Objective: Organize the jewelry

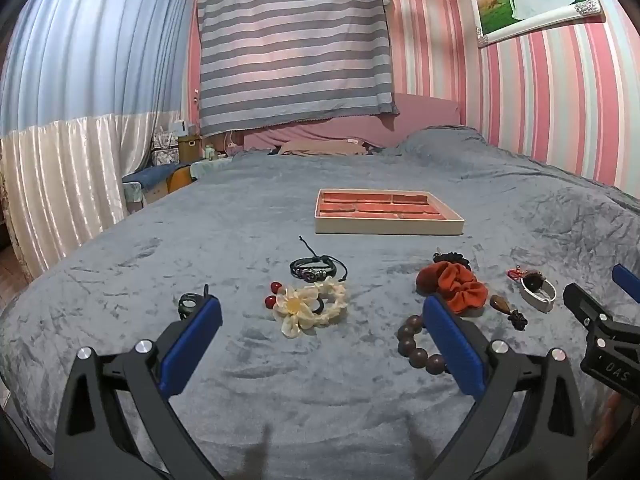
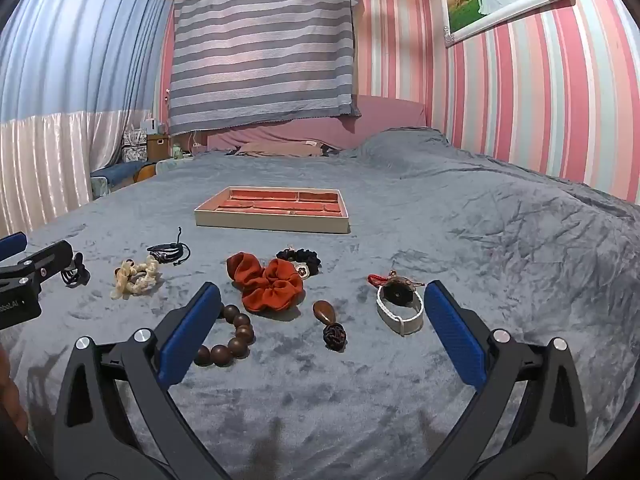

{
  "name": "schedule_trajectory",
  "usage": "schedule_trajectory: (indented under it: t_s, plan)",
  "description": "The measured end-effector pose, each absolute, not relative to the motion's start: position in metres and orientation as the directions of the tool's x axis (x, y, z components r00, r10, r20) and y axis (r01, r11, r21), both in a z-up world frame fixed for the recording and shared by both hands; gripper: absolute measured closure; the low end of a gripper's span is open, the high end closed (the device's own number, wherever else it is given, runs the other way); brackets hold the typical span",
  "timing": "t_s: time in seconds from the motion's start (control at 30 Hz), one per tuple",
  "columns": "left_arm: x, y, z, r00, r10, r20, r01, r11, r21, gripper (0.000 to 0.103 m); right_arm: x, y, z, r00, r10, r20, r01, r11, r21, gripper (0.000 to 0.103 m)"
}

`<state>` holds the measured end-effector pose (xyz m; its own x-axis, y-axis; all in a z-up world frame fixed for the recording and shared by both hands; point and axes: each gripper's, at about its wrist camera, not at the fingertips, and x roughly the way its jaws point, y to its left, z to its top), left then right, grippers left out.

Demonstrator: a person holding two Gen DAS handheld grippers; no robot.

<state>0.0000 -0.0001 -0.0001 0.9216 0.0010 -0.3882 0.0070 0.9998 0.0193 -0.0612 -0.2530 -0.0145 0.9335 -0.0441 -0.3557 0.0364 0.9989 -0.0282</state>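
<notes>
Presently, left gripper [image 1: 320, 320]: jaws at full spread, blue pads, nothing between them, held above the grey bed cover [image 1: 280, 392]. Right gripper [image 2: 322, 306]: likewise spread wide and empty, hovering over the same cover.

Items near the left gripper:
- Cream flower scrunchie [image 1: 310, 307], with two red beads at its left side, lying ahead between the fingers.
- Black cord bracelet [image 1: 318, 270], just beyond the flower piece.
- Dark hair tie [image 1: 188, 304], beside the left fingertip.
- Brown bead bracelet [image 1: 414, 342], partly behind the right finger.

Items near the right gripper:
- Rust-orange scrunchie [image 2: 266, 282], ahead, bunched and folded.
- Black scrunchie [image 2: 300, 260], touching the orange one on its far side.
- Brown teardrop pendant [image 2: 325, 312] with a dark knot below it.
- White-banded watch [image 2: 398, 304], dark face, lying on its side just beside the right fingertip; a red cord [image 2: 378, 279] against it.

Farther off: jewelry tray [image 2: 272, 220], cream walls, red lining in several compartments, all appearing unfilled, well apart from the loose pieces.
</notes>
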Motion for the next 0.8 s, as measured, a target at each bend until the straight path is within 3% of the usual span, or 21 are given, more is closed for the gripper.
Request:
schedule_trajectory:
  t_s: [0.8]
  plan:
    - [0.0009,0.0006,0.0022,0.923,-0.003,-0.386,0.009,1.0,0.013,0.004,-0.0609,-0.2537,-0.0138,0.934,-0.048,-0.354,0.04,0.999,-0.032,0.004]
